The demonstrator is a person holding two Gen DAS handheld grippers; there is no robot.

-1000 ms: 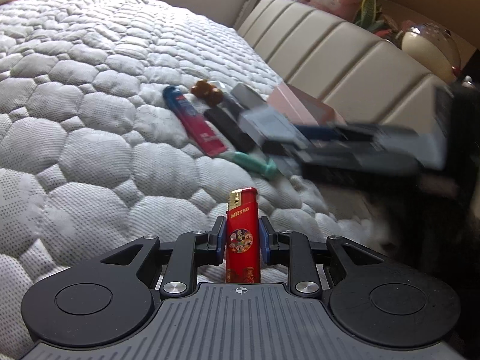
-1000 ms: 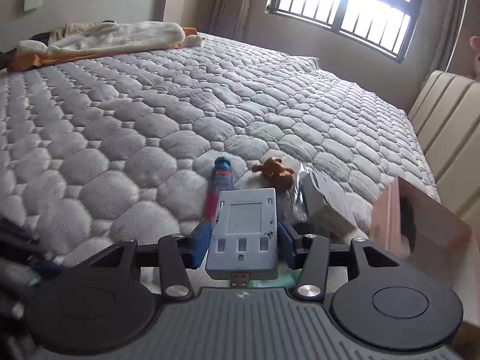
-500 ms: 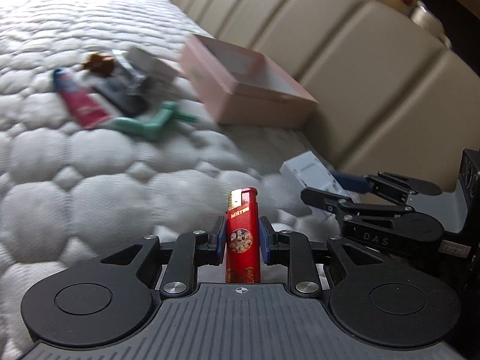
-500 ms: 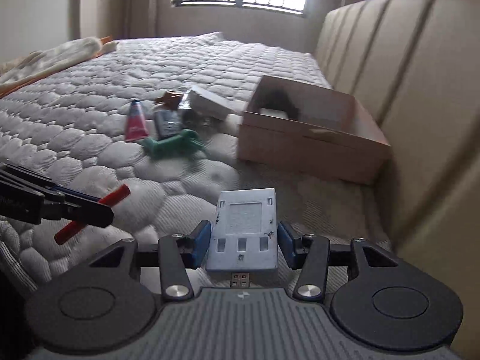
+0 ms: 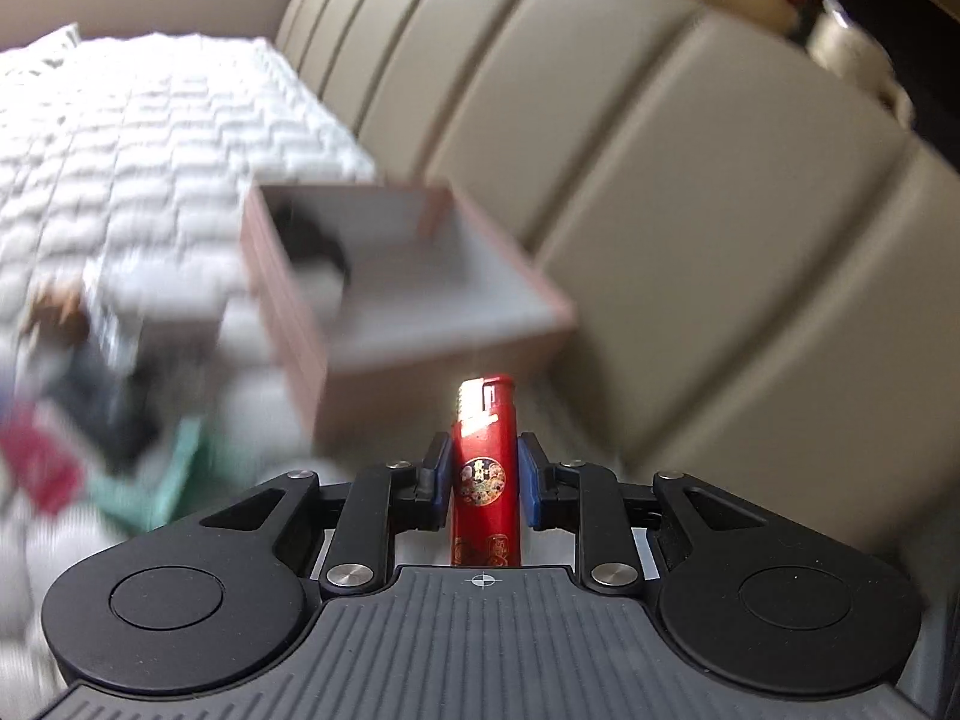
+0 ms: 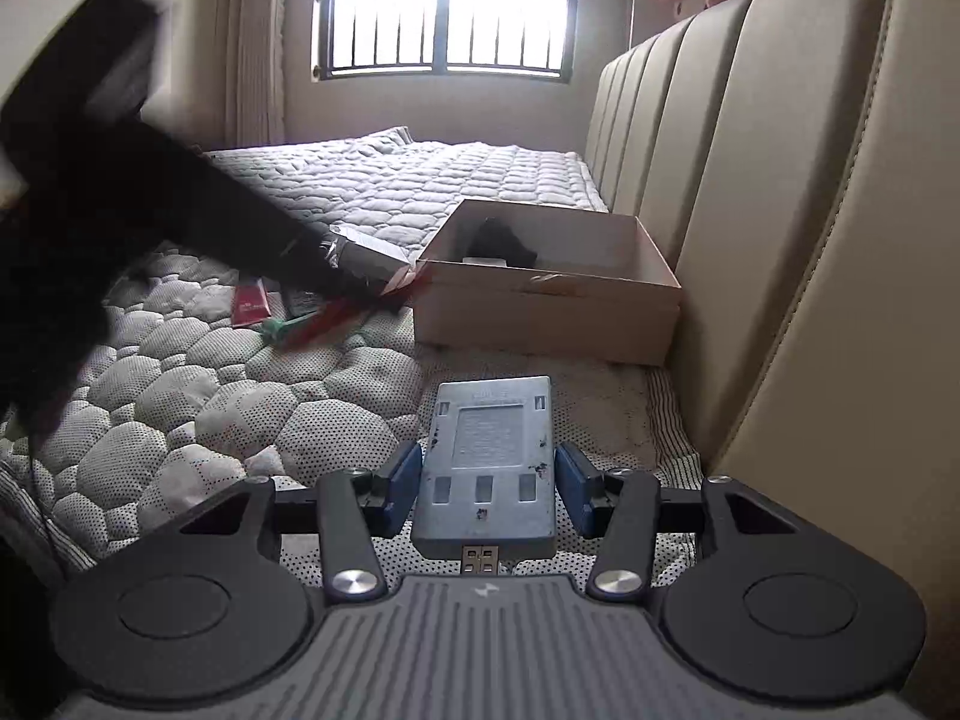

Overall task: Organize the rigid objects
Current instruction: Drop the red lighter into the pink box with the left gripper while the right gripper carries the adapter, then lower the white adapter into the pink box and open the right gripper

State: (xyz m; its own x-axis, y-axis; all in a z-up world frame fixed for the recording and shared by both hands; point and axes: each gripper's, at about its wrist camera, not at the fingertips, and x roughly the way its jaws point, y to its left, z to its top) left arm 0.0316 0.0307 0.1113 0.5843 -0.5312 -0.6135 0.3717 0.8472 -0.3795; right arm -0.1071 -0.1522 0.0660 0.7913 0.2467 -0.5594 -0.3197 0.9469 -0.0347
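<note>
Left gripper (image 5: 483, 476) clamped on a red lighter (image 5: 485, 468), held upright between the blue pads, metal top sticking up past the fingertips. Right gripper (image 6: 486, 477) clamped on a flat grey device (image 6: 487, 461) lying level between its pads, USB plug at the near end toward the camera. Open pink-brown cardboard box (image 6: 543, 300) sits on the quilted mattress (image 6: 252, 396), right against the beige padded headboard (image 6: 780, 210); something dark lies in its far corner, too blurred to name. In the right wrist view the left gripper shows as a dark blurred shape coming in from the left, its red lighter just beside the box's near-left corner. Left of the box on the mattress: a red tube (image 6: 249, 303), a green item (image 6: 282, 327), and a few more small things, smeared in the left wrist view. Barred window (image 6: 447, 6) on the far wall.
</note>
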